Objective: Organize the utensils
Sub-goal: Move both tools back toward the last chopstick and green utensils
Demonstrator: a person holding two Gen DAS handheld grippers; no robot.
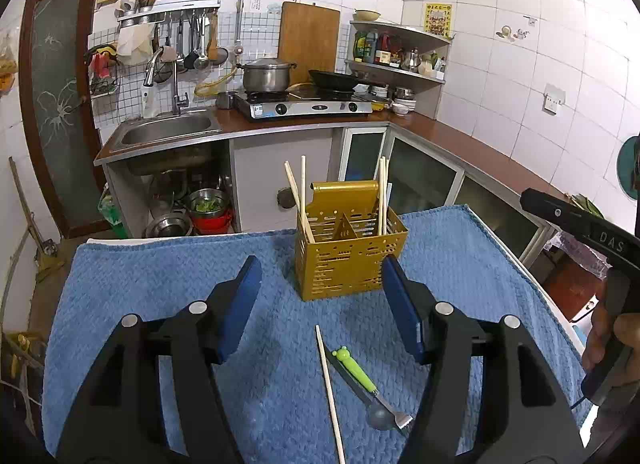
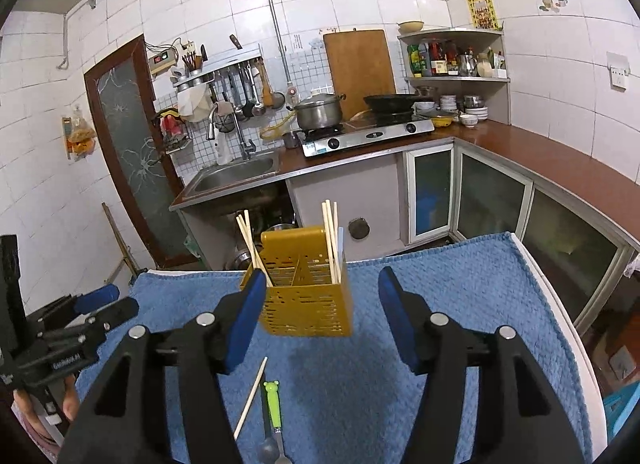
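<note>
- Here, the left gripper (image 1: 322, 306) hangs over the blue towel (image 1: 160, 284), its jaws apart with nothing between them.
- The right gripper (image 2: 322, 320) likewise has its jaws apart and empty.
- The yellow utensil caddy (image 1: 348, 260) stands at 12 o'clock on the towel-covered surface, chopsticks upright in its left and right compartments.
- A loose chopstick (image 1: 330, 392), a green-handled spoon (image 1: 366, 388) and a dark knife lie at 6 o'clock.

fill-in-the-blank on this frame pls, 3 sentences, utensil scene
1. The yellow holder stands on a ____ towel.
2. A loose chopstick lies beside the ____-handled spoon.
3. Both the left gripper and the right gripper are ____, holding nothing.

Missing words: blue; green; open
</note>
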